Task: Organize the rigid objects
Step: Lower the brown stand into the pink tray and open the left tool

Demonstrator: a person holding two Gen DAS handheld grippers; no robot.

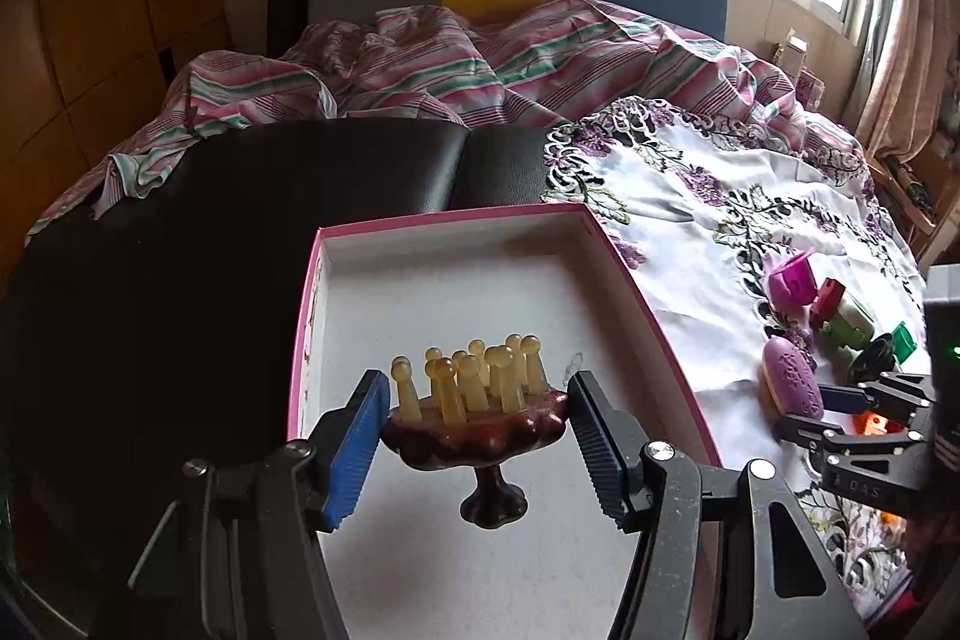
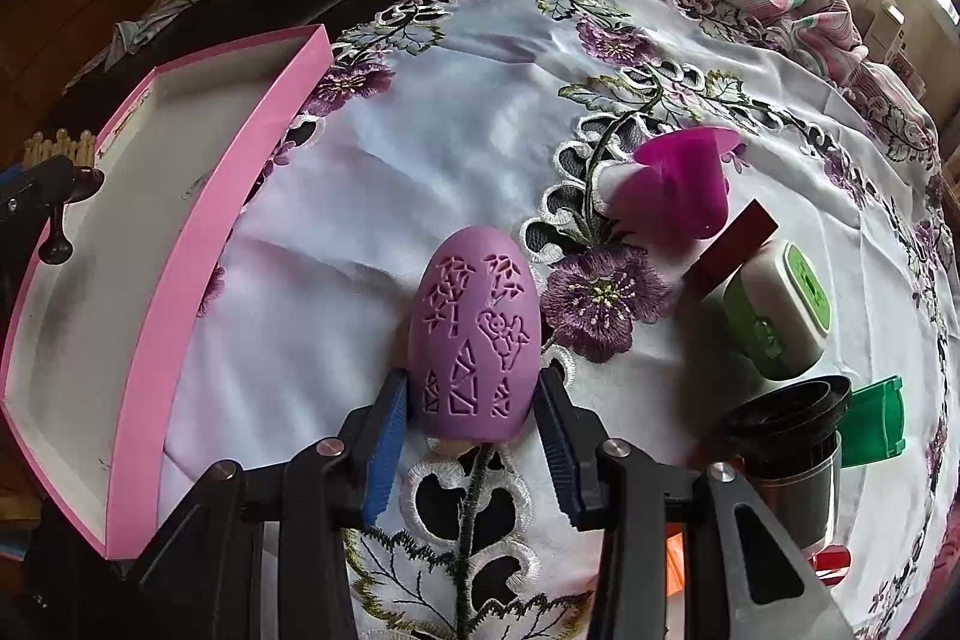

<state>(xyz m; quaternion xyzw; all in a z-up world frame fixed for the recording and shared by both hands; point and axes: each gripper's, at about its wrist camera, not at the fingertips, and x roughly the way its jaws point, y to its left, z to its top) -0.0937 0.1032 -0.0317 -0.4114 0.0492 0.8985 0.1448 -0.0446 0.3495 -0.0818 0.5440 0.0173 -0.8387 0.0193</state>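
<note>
My left gripper (image 1: pixel 477 383) is shut on a dark red wooden massager (image 1: pixel 480 421) with several cream pegs and a knob handle beneath it. It hangs above the white floor of the pink-rimmed box (image 1: pixel 456 215). The right wrist view catches the same massager (image 2: pixel 57 244) at the left edge, beside the box's pink wall (image 2: pixel 198 244). My right gripper (image 2: pixel 470 381) is shut on the near end of a purple egg-shaped case (image 2: pixel 474 334) with cut-out patterns. The case lies on the embroidered cloth (image 2: pixel 480 100), to the right of the box. The left wrist view shows the case (image 1: pixel 791 382) and the right gripper (image 1: pixel 822 412).
Right of the case stand a magenta cup-like piece (image 2: pixel 684 184), a red-brown block (image 2: pixel 732 244), a white and green container (image 2: pixel 780 316), a black cylinder (image 2: pixel 792 430) and a green piece (image 2: pixel 876 418). Black leather (image 1: pixel 240 232) lies left of the box, striped bedding behind.
</note>
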